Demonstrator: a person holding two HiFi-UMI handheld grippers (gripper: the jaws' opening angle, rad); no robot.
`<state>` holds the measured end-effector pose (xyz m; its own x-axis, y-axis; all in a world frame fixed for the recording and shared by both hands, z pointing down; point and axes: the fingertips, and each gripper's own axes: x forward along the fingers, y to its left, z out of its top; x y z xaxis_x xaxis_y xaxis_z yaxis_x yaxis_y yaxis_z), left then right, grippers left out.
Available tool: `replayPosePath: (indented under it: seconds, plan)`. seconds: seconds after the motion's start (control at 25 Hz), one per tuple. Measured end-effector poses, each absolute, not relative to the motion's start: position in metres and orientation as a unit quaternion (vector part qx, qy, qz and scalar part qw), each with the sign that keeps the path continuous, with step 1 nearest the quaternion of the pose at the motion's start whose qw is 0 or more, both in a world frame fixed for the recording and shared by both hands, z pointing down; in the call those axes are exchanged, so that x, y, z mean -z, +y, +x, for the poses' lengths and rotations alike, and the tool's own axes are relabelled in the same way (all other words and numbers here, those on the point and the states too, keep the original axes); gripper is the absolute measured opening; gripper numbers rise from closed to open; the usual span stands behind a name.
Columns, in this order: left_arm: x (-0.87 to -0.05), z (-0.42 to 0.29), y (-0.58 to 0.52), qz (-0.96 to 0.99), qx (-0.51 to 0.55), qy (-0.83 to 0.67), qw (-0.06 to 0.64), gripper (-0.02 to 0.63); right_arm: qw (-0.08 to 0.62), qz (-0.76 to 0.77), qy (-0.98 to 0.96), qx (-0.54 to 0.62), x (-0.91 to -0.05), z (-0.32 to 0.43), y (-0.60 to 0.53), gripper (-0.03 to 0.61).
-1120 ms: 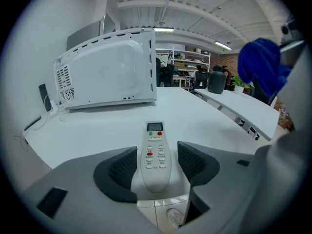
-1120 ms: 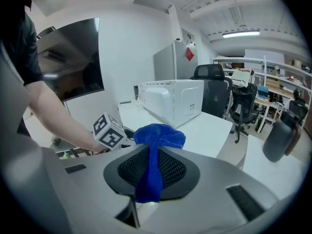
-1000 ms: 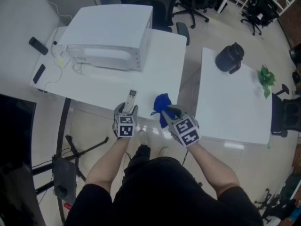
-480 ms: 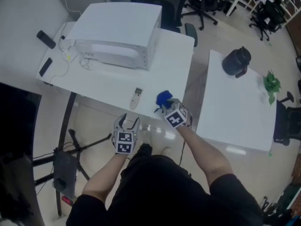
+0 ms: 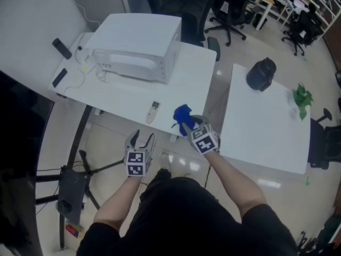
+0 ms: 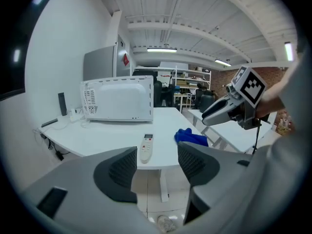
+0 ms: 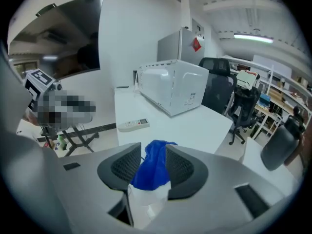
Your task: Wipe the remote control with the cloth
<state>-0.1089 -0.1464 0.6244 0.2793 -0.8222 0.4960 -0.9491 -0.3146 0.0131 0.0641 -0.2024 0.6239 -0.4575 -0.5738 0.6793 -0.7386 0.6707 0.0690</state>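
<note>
The person wears a black short-sleeved shirt (image 5: 184, 212). The left gripper (image 5: 142, 138) and right gripper (image 5: 189, 123) are grey, with dark ribbed pads (image 6: 117, 172) and black-and-white marker cubes (image 5: 136, 163).

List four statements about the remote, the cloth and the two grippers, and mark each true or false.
1. The remote control lies on the white table, apart from the blue cloth. True.
2. The left gripper holds the remote control. False: its jaws stand apart and empty, back from the table's edge.
3. The blue cloth sits between the right gripper's jaws. True.
4. The blue cloth lies on top of the remote control. False: it lies beside it, on the table.
</note>
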Motion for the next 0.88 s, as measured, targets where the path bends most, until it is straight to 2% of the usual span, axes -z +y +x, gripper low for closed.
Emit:
replayPosePath:
  seconds: [0.4, 0.52, 0.64, 0.72, 0.88]
  plan:
    - [-0.537, -0.058, -0.086, 0.816, -0.146, -0.551, 0.101, 0.264, 0.262, 0.357, -0.890, -0.106, -0.534, 0.078, -0.103, 0.160]
    - [-0.508, -0.044, -0.067, 0.826, -0.133, -0.542, 0.082, 0.246, 0.239, 0.349, -0.900, -0.104, -0.514, 0.075, -0.079, 0.160]
    - [-0.485, -0.036, -0.051, 0.838, -0.124, -0.527, 0.060, 0.166, 0.213, 0.344, -0.910, -0.092, -0.493, 0.064, -0.058, 0.157]
    - [-0.473, -0.034, -0.044, 0.845, -0.118, -0.519, 0.049, 0.095, 0.196, 0.345, -0.914, -0.081, -0.480, 0.055, -0.047, 0.132]
    - [-0.460, -0.040, -0.034, 0.858, -0.116, -0.500, 0.028, 0.023, 0.179, 0.353, -0.917, -0.055, -0.462, 0.034, -0.032, 0.079]
